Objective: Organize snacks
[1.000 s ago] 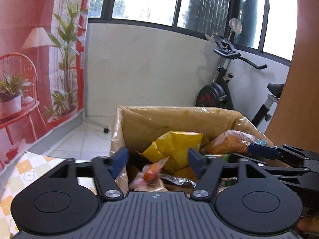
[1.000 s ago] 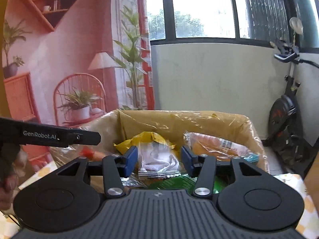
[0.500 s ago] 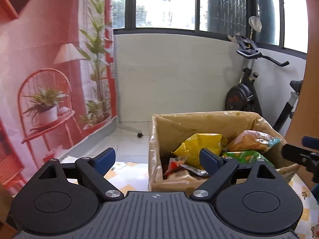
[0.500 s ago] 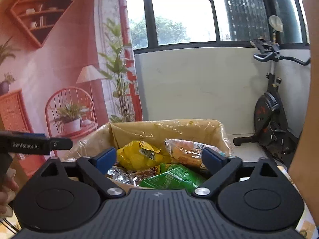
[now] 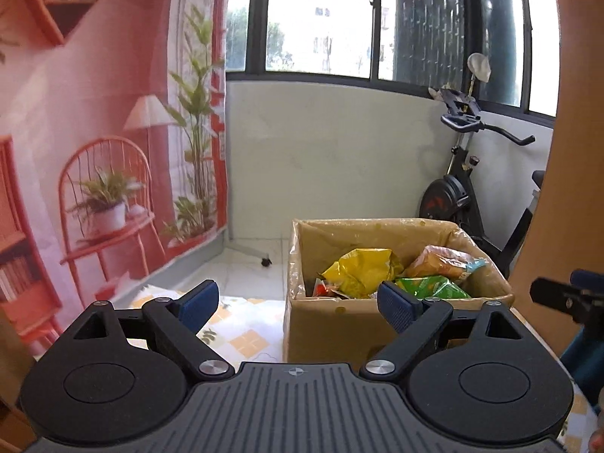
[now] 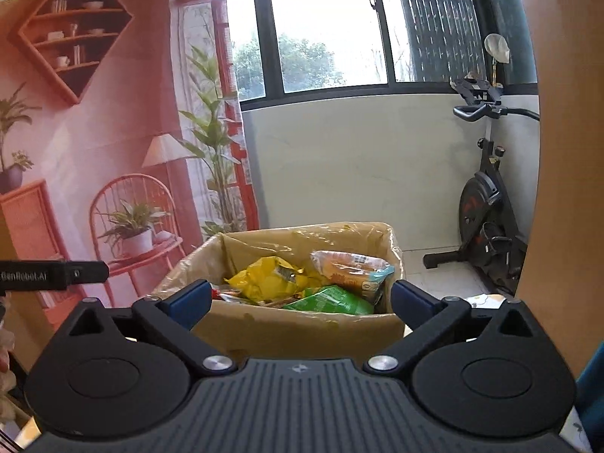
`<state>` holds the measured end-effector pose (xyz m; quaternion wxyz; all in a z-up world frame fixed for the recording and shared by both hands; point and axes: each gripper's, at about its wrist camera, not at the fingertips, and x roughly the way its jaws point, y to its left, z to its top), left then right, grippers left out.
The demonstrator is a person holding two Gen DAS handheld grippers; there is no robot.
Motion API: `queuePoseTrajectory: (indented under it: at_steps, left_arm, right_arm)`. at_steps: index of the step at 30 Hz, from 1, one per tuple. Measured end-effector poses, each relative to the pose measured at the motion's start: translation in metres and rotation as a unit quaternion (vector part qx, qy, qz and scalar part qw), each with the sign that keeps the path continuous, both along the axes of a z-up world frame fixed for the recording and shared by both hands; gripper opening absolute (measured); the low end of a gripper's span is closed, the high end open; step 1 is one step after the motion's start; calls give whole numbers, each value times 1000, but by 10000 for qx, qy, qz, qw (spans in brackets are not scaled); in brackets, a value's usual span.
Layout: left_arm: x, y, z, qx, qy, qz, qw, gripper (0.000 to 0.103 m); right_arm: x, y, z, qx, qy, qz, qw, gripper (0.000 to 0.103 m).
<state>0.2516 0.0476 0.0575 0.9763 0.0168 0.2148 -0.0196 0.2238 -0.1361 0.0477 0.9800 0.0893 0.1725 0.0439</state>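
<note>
Cardboard box (image 5: pixel 339 324) on checked counter (image 5: pixel 241 336), holding snacks: yellow bag (image 5: pixel 362 270), orange packet (image 5: pixel 441 262), green bag (image 5: pixel 434 287). Left hand-held gripper (image 5: pixel 298 304) wide apart, nothing between blue pads. Right hand-held gripper (image 6: pixel 300 300) spread wide, jaws just been opening, empty, box seen beyond. Exercise bike (image 6: pixel 487 204) right of box by white wall. Pink backdrop (image 6: pixel 94 151) with printed chair and plants at left. Window (image 5: pixel 321 19) behind.
</note>
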Motion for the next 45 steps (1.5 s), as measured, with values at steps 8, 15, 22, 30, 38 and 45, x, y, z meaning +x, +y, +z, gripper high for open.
queuePoseTrajectory:
  at_steps: [8, 15, 22, 30, 38, 45]
  left_arm:
    - [-30, 3, 10, -141, -110, 49, 9998, 92]
    - [-36, 0, 11, -84, -75, 141, 9998, 93]
    - [-40, 3, 13, -206, -146, 211, 9995, 93]
    - [-41, 0, 11, -136, -137, 203, 9996, 93]
    - [-42, 2, 10, -18, -156, 253, 9996, 93]
    - [-40, 4, 9, -57, -101, 216, 9997, 93]
  right_arm:
    - [-22, 7, 13, -42, -160, -8, 9999, 103]
    - [-33, 5, 15, 45, -212, -50, 9998, 103]
    - [-39, 3, 11, 52, -189, -78, 9998, 103]
    - [-43, 0, 11, 82, -206, -144, 9997, 103]
    - [-43, 1, 12, 90, -202, -139, 9997, 103]
    - [-41, 1, 11, 83, -174, -128, 9997, 103]
